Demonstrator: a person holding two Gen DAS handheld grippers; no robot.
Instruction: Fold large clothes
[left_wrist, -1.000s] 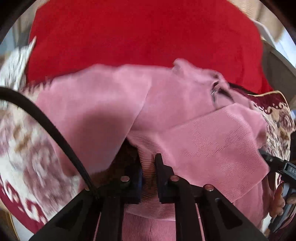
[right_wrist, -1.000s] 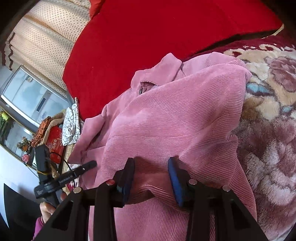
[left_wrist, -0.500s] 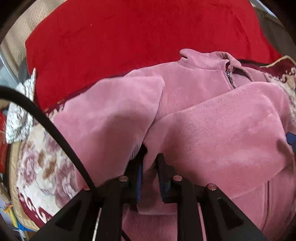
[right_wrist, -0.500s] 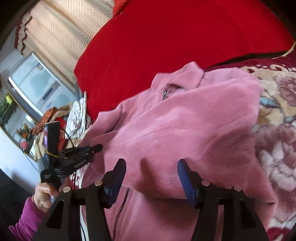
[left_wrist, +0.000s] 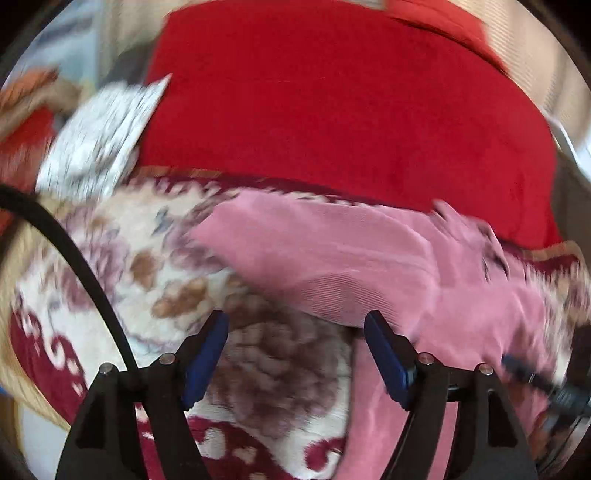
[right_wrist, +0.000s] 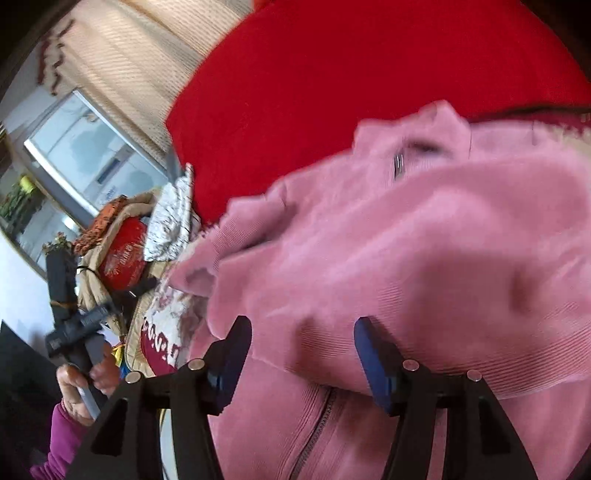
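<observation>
A pink corduroy jacket (left_wrist: 351, 258) lies on a floral blanket (left_wrist: 122, 280), with both sleeves folded across its front; it fills the right wrist view (right_wrist: 406, 266), its zipper (right_wrist: 314, 428) running down the near part. My left gripper (left_wrist: 295, 354) is open and empty, above the blanket just left of the jacket's edge. My right gripper (right_wrist: 303, 358) is open and empty, just above the hem of the folded sleeve. The left gripper also shows at the far left of the right wrist view (right_wrist: 77, 325), held in a hand.
A large red cushion (left_wrist: 332, 122) stands behind the jacket. A white patterned cloth (left_wrist: 99, 144) and a red bag (right_wrist: 122, 254) lie at the left past the blanket's edge. A window (right_wrist: 85, 158) and curtain are behind.
My left gripper let go of the pink sleeve, opened wide and swung left over the blanket. My right gripper stayed open and pulled back a little.
</observation>
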